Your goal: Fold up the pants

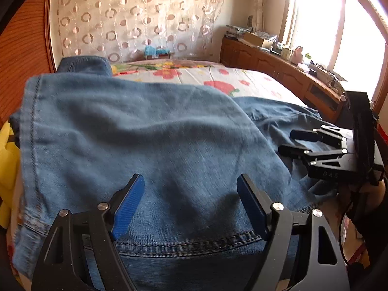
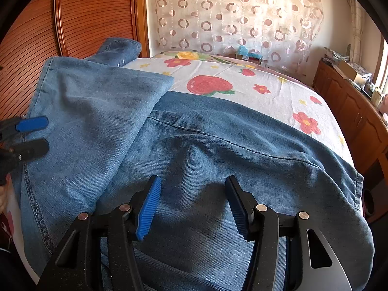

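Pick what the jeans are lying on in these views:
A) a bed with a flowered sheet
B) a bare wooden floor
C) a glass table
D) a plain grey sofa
A: the jeans are spread over a bed whose white sheet is printed with red flowers, seen behind the denim in both wrist views.

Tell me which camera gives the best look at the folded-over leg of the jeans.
The right wrist view: the folded-over leg shows whole there, lying across the rest of the jeans on the bed, its far edge clear. The left wrist view shows it closer, filling the frame, blurred, near part hidden behind the left gripper.
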The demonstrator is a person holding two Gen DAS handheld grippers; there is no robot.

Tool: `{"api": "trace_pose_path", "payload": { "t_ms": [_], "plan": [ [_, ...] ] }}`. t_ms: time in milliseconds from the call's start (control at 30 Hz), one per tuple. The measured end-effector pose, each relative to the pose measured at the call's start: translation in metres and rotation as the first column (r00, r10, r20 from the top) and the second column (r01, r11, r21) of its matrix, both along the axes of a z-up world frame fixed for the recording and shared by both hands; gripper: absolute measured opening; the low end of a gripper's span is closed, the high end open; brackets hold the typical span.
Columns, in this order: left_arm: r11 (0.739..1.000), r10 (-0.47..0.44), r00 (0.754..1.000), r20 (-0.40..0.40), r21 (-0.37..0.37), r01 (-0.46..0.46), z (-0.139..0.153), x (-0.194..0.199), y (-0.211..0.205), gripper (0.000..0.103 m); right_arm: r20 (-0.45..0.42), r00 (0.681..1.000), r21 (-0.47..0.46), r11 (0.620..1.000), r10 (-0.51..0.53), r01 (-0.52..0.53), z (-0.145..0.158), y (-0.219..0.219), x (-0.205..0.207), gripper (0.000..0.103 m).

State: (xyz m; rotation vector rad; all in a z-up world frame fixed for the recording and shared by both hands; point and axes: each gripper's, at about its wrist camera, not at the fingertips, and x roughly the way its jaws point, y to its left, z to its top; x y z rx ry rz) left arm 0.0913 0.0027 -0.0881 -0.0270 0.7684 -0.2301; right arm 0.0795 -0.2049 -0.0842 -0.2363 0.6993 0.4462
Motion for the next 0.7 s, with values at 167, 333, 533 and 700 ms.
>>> {"api": "trace_pose_path", "payload": {
  "t_ms": [167, 333, 533, 700],
  "plan": [
    [1.000, 0.010, 1.000, -0.003, 0.009, -0.010, -0.008, -0.001, -0.005, 0.080, -0.014, 1.000, 0.016, 1.000, -0.017, 0.017, 0.005, -0.012, -0.002, 0.057],
    [1.000, 0.010, 1.000, -0.005, -0.011, -0.010, -0.010, -0.002, -0.005, 0.082, 0.011, 0.992, 0.022, 0.992, -0.128, 0.128, 0.018, -0.056, -0.013, 0.057],
    [1.000, 0.005, 1.000, -0.013, 0.004, -0.004, -0.009, 0.000, -0.005, 0.083, 0.014, 0.955, 0.075, 0.953, -0.296, 0.294, 0.026, -0.140, -0.034, 0.057],
    [1.000, 0.004, 1.000, -0.014, 0.004, -0.004, -0.010, 0.001, -0.007, 0.083, -0.013, 0.924, 0.090, 0.919, -0.383, 0.383, 0.014, -0.195, -0.054, 0.057]
  ]
}}
